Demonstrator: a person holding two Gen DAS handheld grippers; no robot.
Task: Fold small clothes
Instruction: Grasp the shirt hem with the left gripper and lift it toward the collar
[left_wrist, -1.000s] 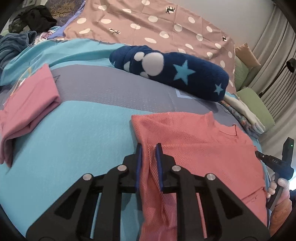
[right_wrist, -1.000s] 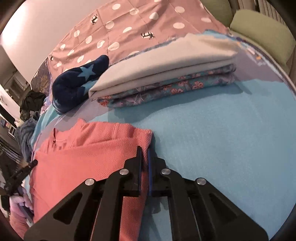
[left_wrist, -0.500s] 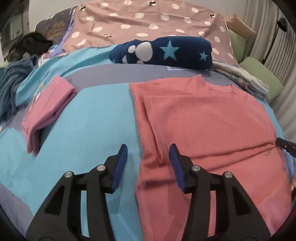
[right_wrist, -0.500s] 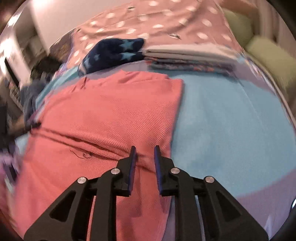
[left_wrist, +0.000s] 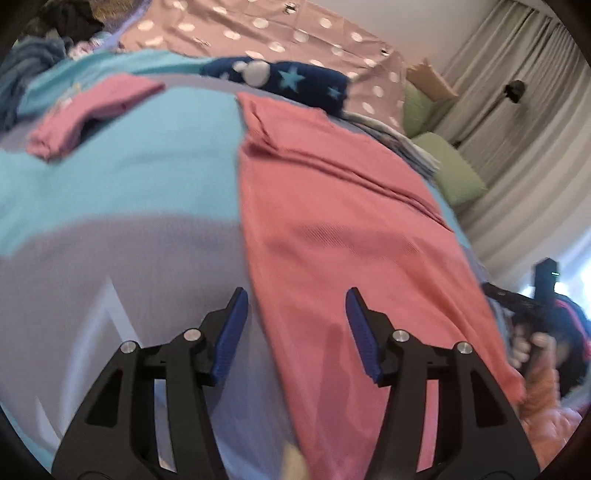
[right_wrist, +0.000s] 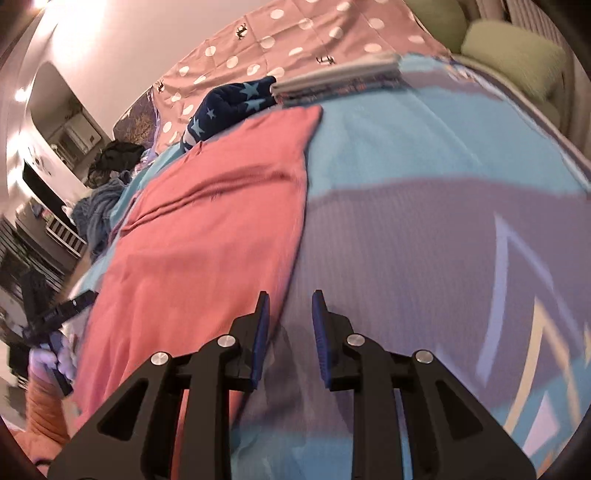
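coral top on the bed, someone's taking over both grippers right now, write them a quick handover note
Left gripper: open, empty, low over the near left edge of the coral top.
Right gripper: open, empty, at the top's near right edge.
Top lies lengthwise on the bed, both sides folded in to a long strip, neck end far by the star blanket.
Folded pink garment sits far left.
Left: grip both near corners, fold the strip toward the neck end, then set it aside.

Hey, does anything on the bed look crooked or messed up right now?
Nothing stands out. The coral shirt lies flat with both sides folded in, and only soft creases run across its upper part. The folded pink garment sits tidy beside it. Both tools, left and right, are open and empty.
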